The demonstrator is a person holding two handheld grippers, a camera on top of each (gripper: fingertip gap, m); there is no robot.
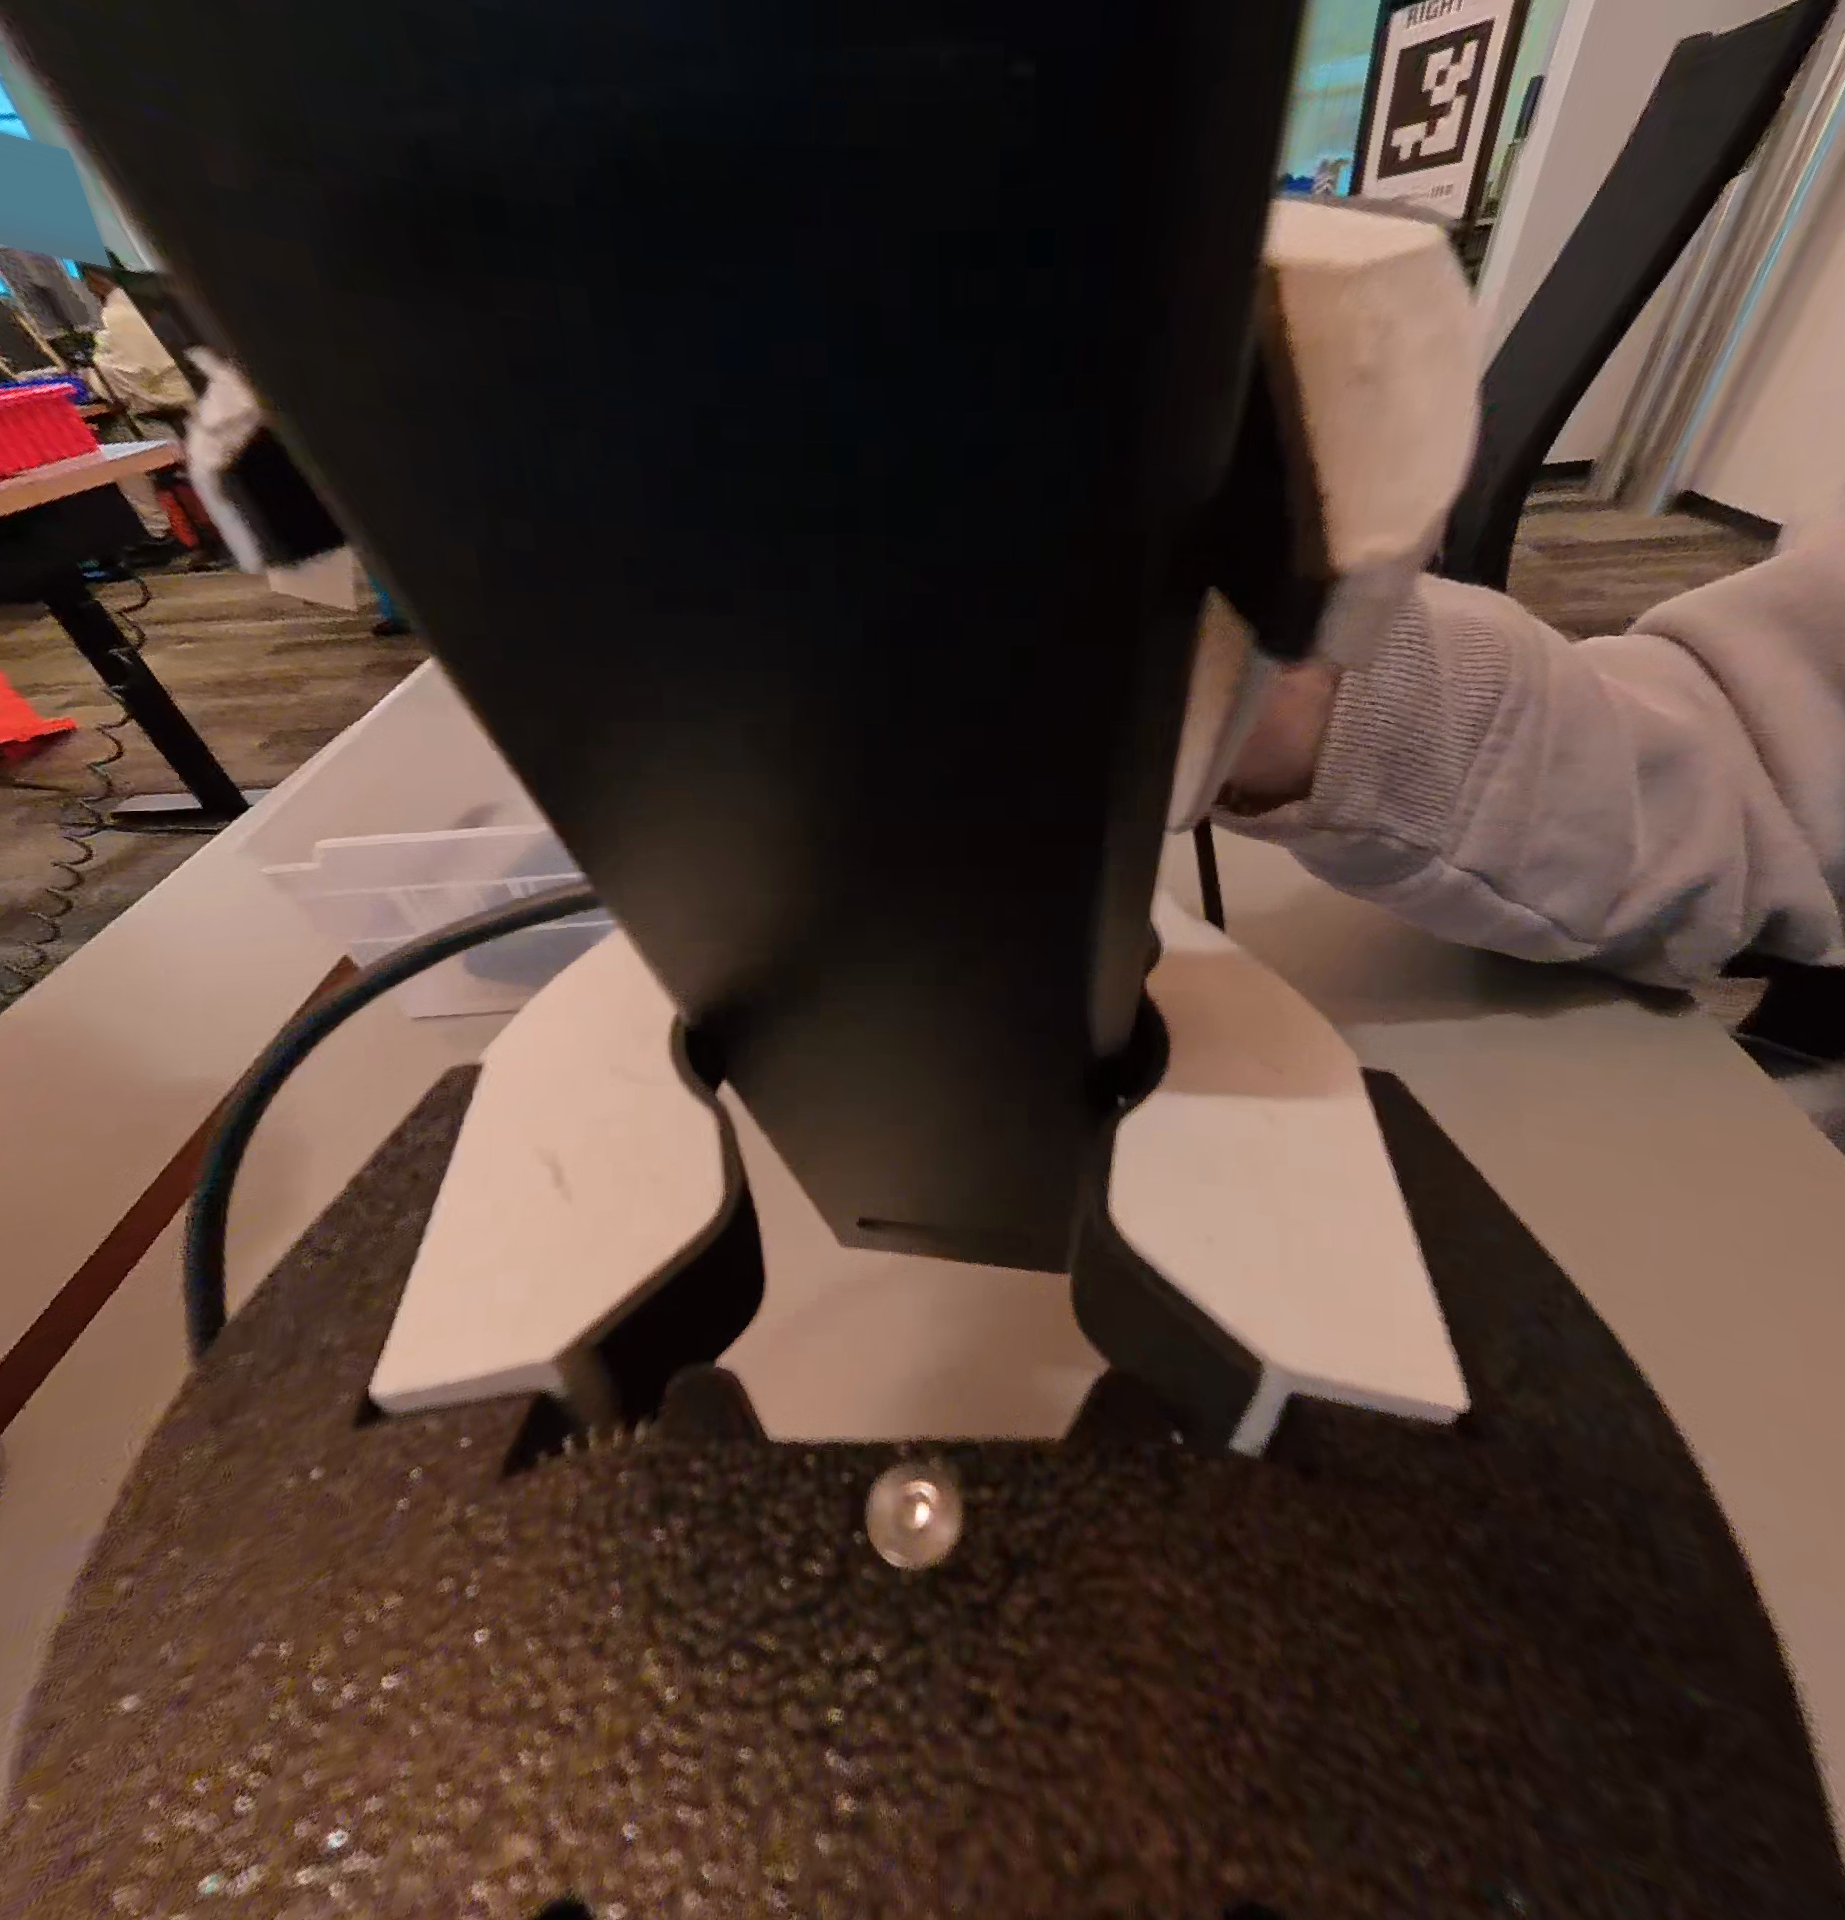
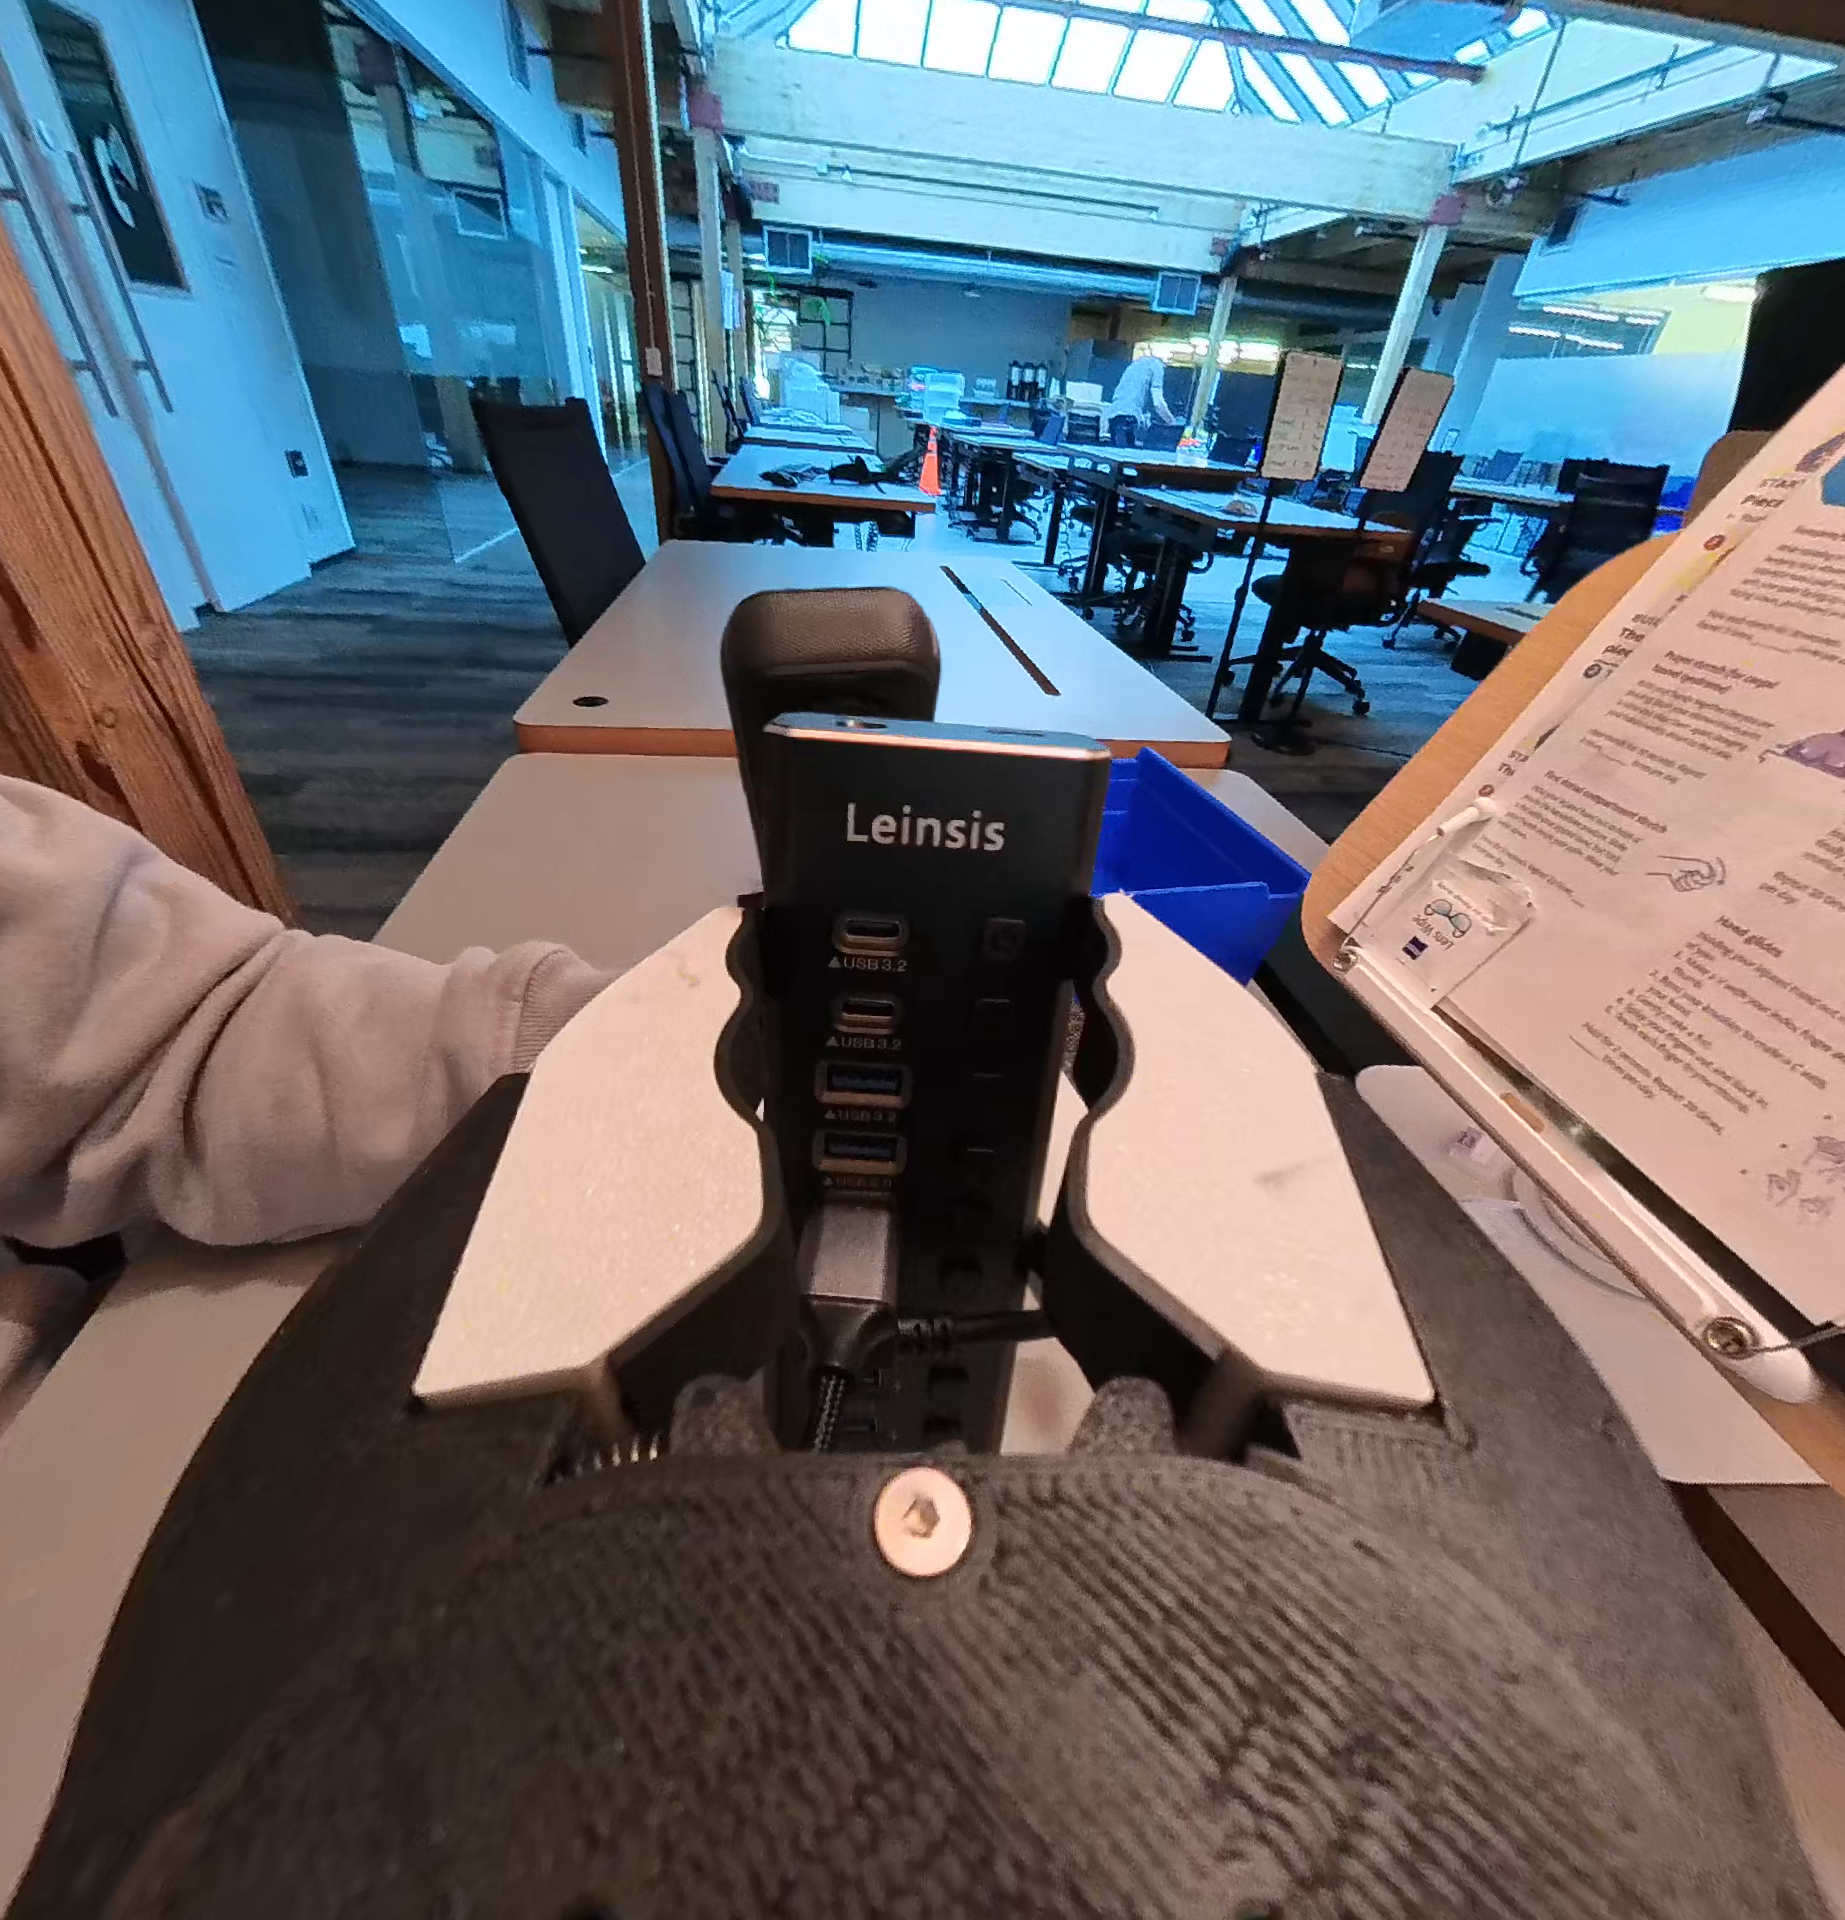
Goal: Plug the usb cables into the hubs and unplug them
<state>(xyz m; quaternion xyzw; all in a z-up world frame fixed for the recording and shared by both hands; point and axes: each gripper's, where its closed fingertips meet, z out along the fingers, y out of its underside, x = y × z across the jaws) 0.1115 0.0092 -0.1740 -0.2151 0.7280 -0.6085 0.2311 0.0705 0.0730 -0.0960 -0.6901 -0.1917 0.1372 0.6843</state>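
Observation:
A black USB hub (image 2: 928, 997) stands upright between my right gripper's (image 2: 923, 935) white-faced fingers (image 2: 627, 1174), which are shut on its sides. Its ports face the camera. A black USB plug (image 2: 845, 1278) on a braided cable (image 2: 830, 1397) sits in a lower port. In the left wrist view the hub's plain black back (image 1: 793, 520) fills the middle. My left gripper (image 1: 918, 1060) is closed against its narrow lower end. A dark cable (image 1: 263, 1101) curves over the table (image 1: 118, 1039) to the left.
A clear plastic bin (image 1: 430, 914) lies behind the left gripper. A blue bin (image 2: 1198, 883) sits right of the hub. A slanted board with printed sheets (image 2: 1624, 883) stands close on the right. Grey sleeves (image 1: 1572, 790) (image 2: 170, 1039) flank the hub. A black chair (image 1: 1624, 260) stands behind.

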